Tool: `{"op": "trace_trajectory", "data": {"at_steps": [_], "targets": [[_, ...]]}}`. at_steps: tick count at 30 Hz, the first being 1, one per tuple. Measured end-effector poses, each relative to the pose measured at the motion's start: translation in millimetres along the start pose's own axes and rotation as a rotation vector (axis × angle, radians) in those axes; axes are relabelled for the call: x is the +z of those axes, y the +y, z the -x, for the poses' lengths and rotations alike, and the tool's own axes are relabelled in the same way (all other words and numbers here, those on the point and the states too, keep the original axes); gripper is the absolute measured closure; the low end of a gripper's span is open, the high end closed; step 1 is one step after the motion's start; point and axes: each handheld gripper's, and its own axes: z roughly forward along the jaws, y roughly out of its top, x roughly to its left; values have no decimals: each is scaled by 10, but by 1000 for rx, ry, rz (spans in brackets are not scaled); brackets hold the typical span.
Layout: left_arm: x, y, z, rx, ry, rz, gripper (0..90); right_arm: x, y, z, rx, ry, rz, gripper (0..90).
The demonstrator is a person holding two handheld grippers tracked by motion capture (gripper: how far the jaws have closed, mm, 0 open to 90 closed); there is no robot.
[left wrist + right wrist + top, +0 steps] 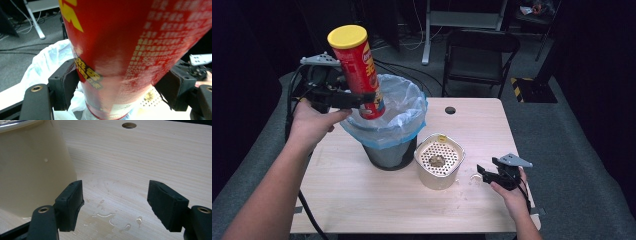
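Note:
A red chip can (360, 73) with a yellow lid (347, 36) is held tilted in the air over the left rim of a bin lined with a pale blue bag (404, 102). My left gripper (357, 100) is shut on the can's lower half; in the left gripper view both pads press the red can (120, 50). Right of the bin stands a cream container (439, 165) with a perforated insert and a brownish lump in it. My right gripper (484, 175) rests low at the table's right, open, nothing between its pads (71, 202), beside the cream container's wall (32, 165).
Water drops (107, 216) lie on the wooden table (482, 130) under the right gripper. A round cable hole (450, 110) sits near the table's far edge. A black folding chair (479, 55) and a desk frame stand behind the table.

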Motion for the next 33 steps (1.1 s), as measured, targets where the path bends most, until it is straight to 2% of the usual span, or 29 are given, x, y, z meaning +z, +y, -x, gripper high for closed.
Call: {"op": "trace_trajectory", "data": {"at_steps": [2,4,6,7,9,17,24,33], "targets": [[123,8,-64,-24,11,4,234,0,-2,1,0,-3,-3,284],[166,5,-80,-29,15,0,234,0,-3,10,-11,-7,-4,284],[297,-16,-113,-40,35,-3,234,5,-8,11,-5,-1,-3,284],[297,-16,-113,-40,35,-3,234,5,-8,11,-5,-1,-3,284],[407,-48,-159,-54,36,1,233,5,-10,16,-6,-3,-5,284],[665,-134,-243,-44,70,-28,233,13,-18,25,-8,-5,-9,285],[819,-156,-280,-38,89,-62,233,9,-21,27,-10,-7,-12,285],[991,-174,-353,-61,96,-110,233,20,-32,40,-3,1,-15,285]]}}
